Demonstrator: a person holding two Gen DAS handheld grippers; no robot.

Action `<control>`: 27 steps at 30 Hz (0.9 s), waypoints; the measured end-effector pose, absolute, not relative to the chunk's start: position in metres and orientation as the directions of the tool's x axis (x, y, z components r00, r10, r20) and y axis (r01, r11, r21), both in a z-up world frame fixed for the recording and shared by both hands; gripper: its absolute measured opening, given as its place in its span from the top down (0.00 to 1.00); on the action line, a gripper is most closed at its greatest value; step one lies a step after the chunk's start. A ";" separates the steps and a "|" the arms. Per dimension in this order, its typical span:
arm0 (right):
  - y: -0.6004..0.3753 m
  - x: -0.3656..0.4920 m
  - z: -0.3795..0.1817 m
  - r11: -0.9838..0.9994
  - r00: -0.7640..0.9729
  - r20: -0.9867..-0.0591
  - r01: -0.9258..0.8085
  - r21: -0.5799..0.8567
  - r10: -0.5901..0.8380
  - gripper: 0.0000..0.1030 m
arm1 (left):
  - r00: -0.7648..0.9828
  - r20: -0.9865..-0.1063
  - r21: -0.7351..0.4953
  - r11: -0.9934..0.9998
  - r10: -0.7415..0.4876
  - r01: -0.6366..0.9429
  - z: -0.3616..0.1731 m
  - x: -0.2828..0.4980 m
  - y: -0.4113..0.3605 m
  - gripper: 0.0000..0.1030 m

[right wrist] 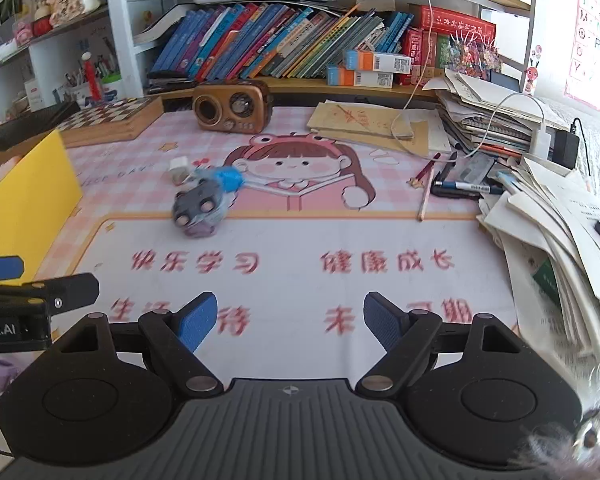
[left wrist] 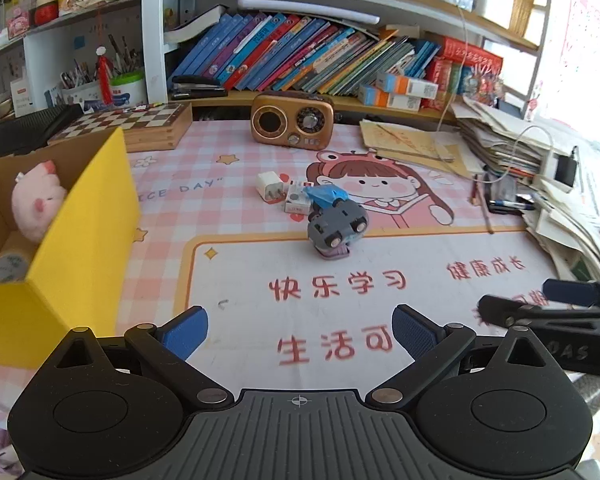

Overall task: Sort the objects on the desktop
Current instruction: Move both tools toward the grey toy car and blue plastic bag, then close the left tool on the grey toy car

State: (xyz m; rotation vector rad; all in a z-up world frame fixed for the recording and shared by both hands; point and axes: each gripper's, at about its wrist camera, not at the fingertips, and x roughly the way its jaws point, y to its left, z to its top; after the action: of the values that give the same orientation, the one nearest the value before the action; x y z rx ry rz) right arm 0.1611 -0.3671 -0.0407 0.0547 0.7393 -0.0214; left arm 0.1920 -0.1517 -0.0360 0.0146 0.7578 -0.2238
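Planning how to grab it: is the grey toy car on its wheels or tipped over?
Tipped over. The toy car lies with its underside and wheels facing the camera, not resting on the desk mat.

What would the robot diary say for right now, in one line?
left gripper open, empty | right gripper open, empty | toy car on mat | plush in yellow box

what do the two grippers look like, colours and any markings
Both match: a black body with a ribbed grey centre plate bearing a small crosshair mark, two round black discs, black linkage arms with silver pivot pins, and blue textured pads. The left gripper and right gripper differ in no visible way. Seen from the side, white lettering runs along the body. No cables or sleeves show.
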 end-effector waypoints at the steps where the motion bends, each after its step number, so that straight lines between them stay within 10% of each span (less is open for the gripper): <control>1: -0.372 0.166 -0.041 0.998 0.741 -0.672 0.041 0.046 0.000 0.23 | 0.704 -0.684 -0.063 0.978 -0.189 0.201 -0.037 0.198 -0.156 0.03; 27: -0.443 0.238 -0.042 0.993 0.757 -0.653 0.061 0.103 0.021 0.25 | 0.708 -0.687 -0.073 0.985 -0.161 0.154 -0.079 0.310 -0.227 0.09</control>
State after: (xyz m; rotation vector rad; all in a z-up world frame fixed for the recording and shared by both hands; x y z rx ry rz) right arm 0.2377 -0.4435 -0.0419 0.1206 0.7119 -0.0218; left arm 0.3100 -0.2265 -0.0791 -0.0105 0.7637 -0.1747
